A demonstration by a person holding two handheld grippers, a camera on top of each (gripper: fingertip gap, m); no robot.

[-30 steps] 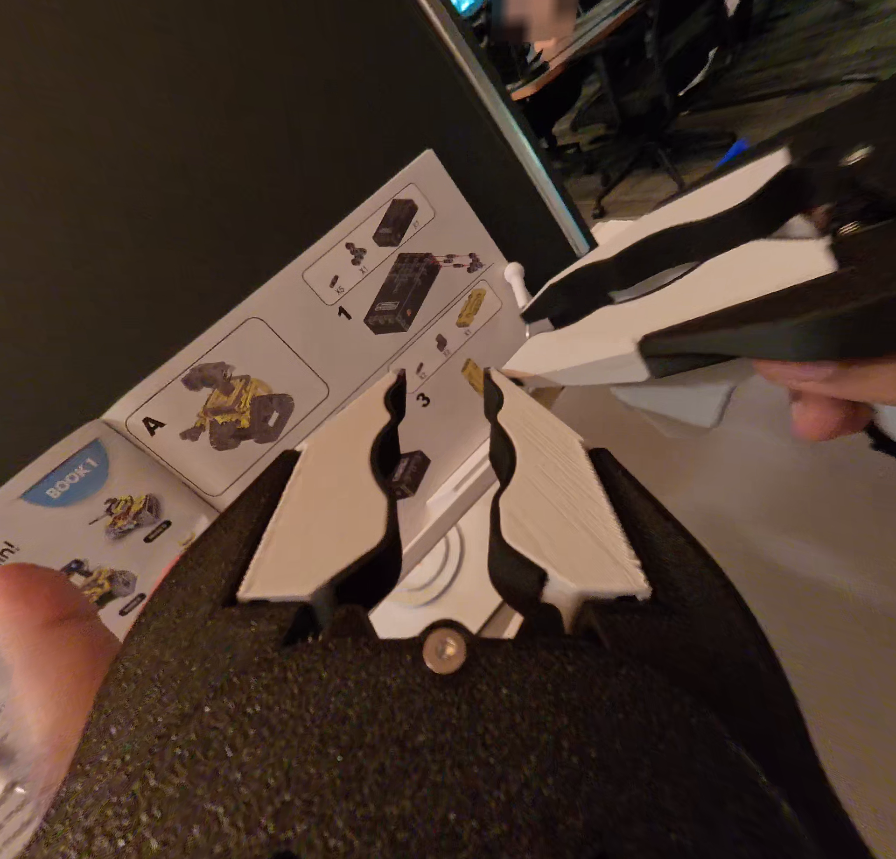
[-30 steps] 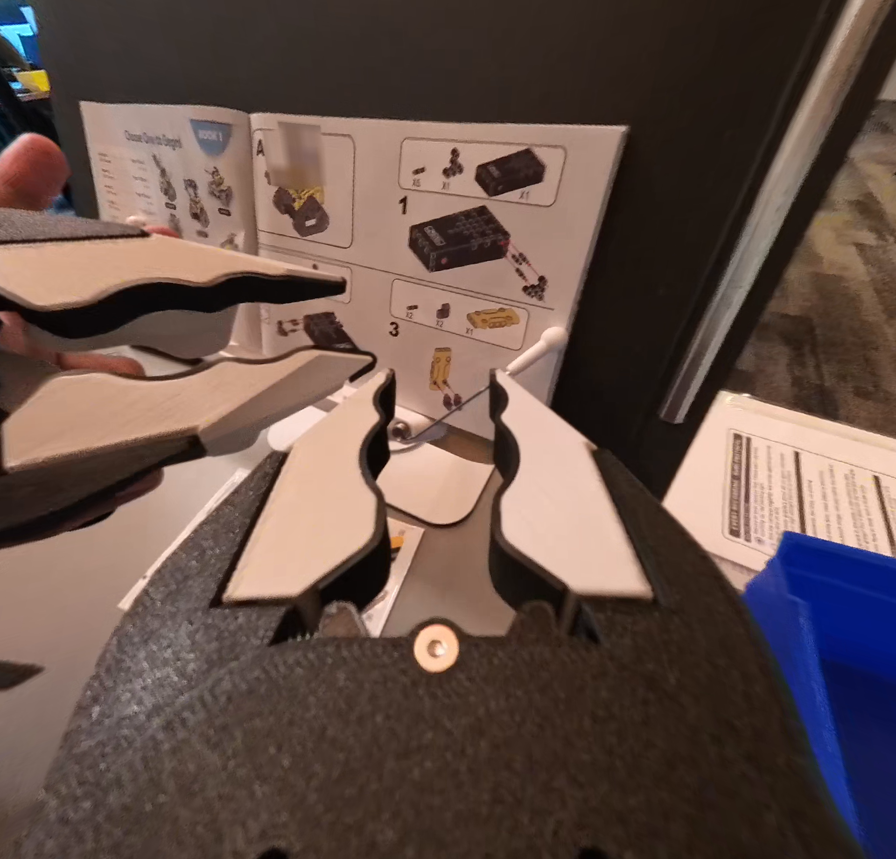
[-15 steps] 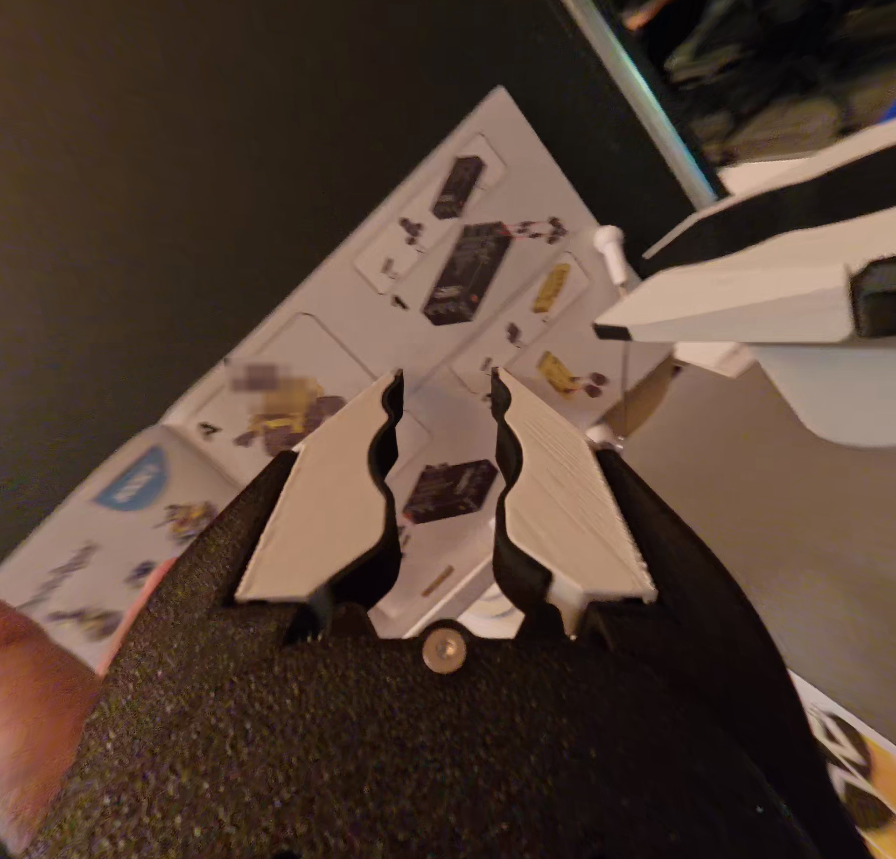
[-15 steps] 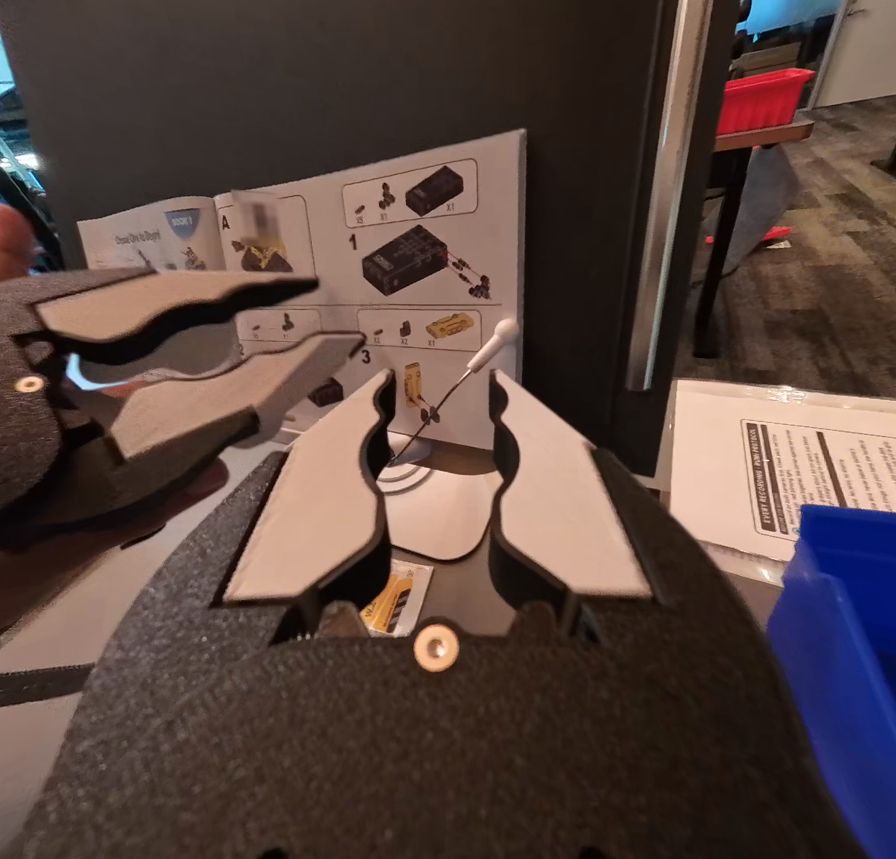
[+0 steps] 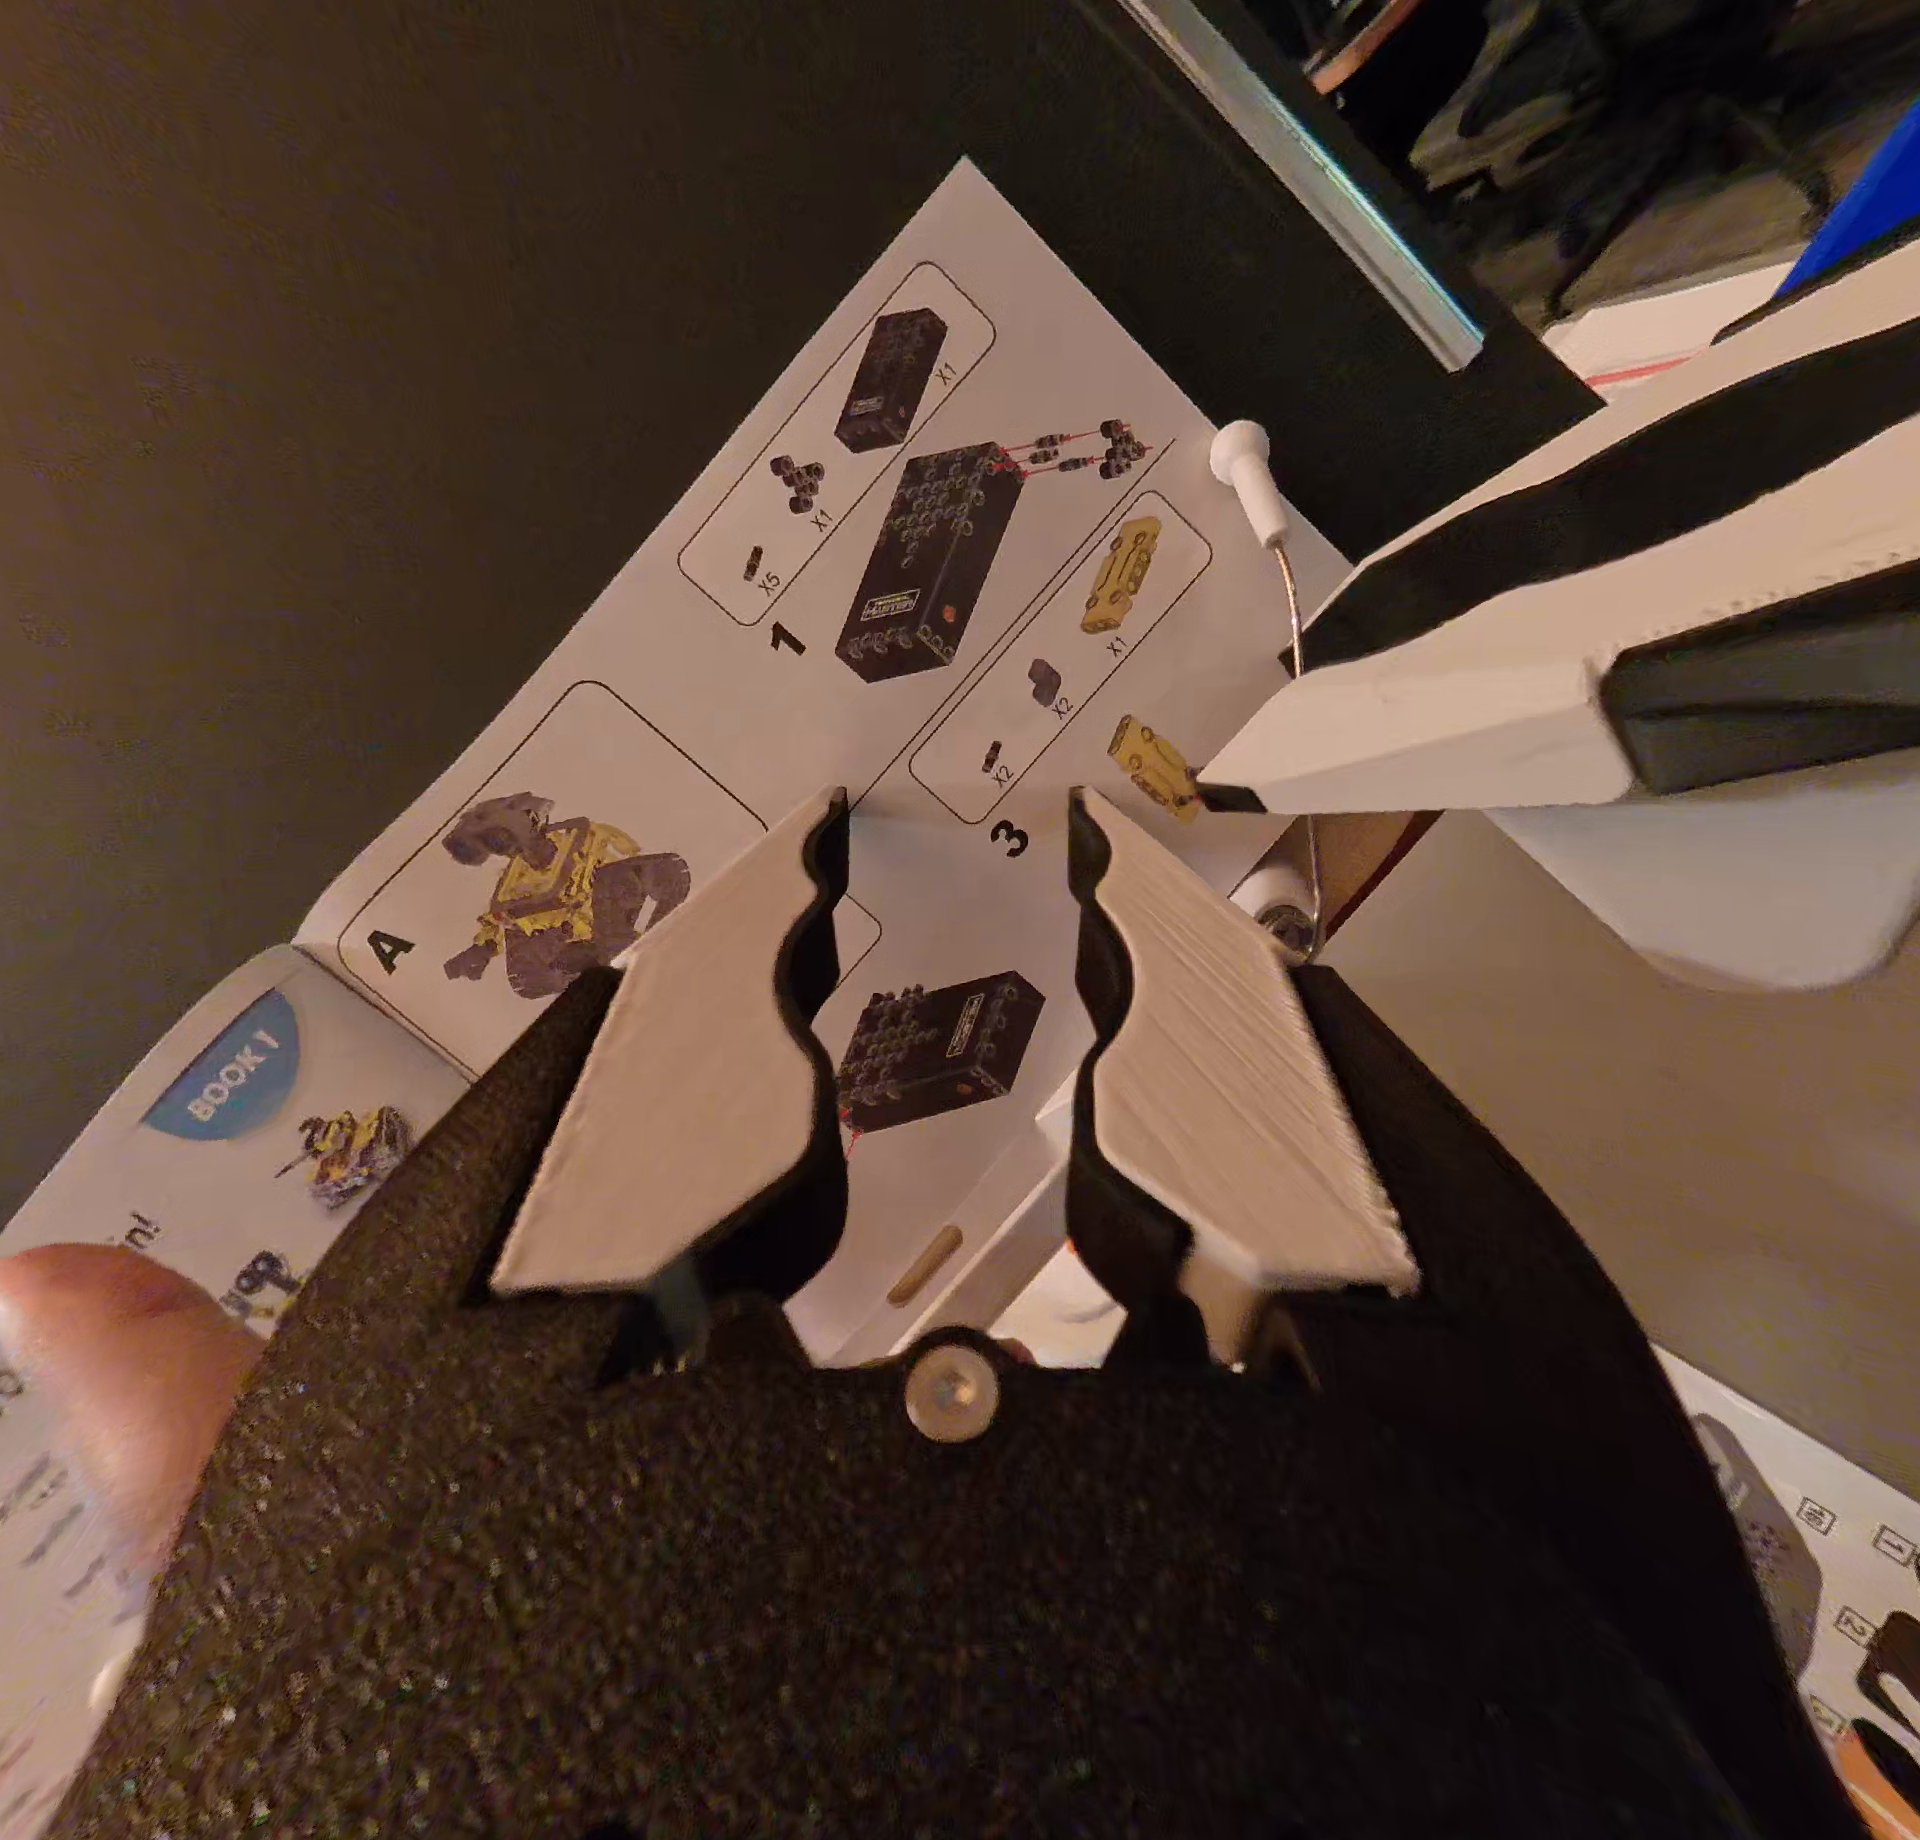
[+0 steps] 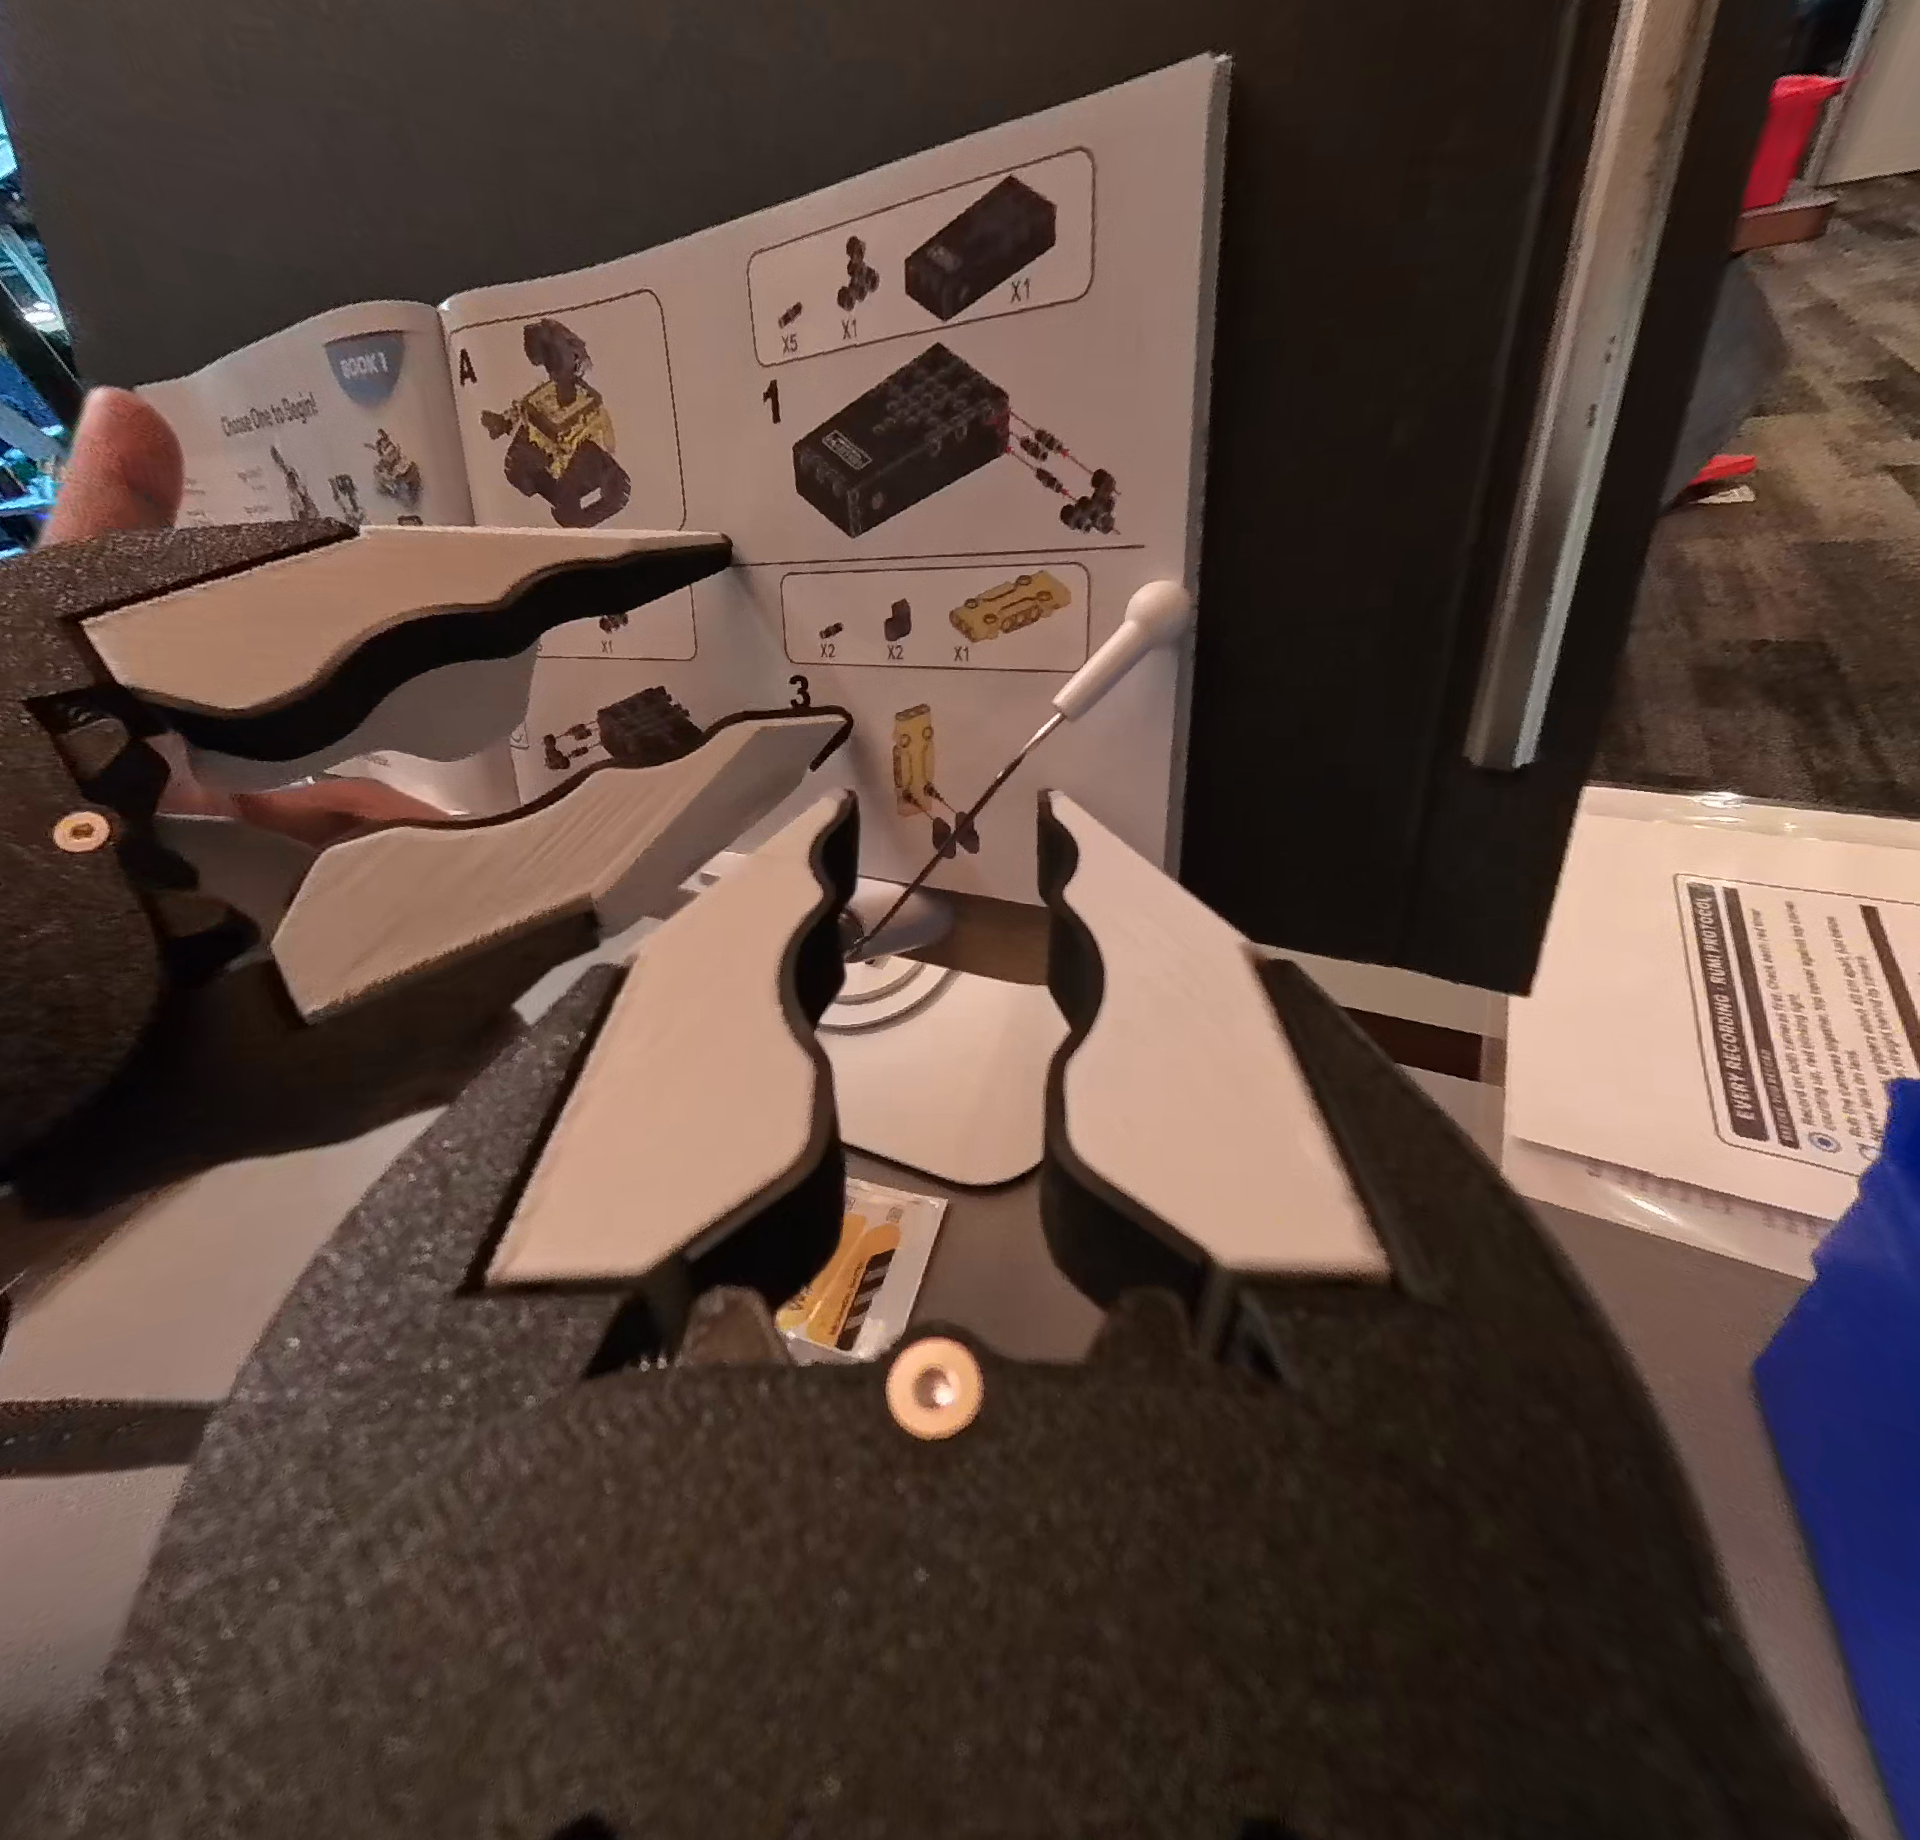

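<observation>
The booklet (image 6: 935, 419) was smooth paper with a slight sheen. Both grippers, the left (image 5: 956, 814) and the right (image 6: 945, 814), had rough, grainy black plastic bodies and matt white fingers (image 5: 1236, 1052) with fine ridges. A thin metal wire (image 6: 966, 814) carried a white plastic tip. The bin (image 6: 1860, 1375) was glossy blue plastic; the table (image 5: 1621, 1146) looked smooth and matt.
</observation>
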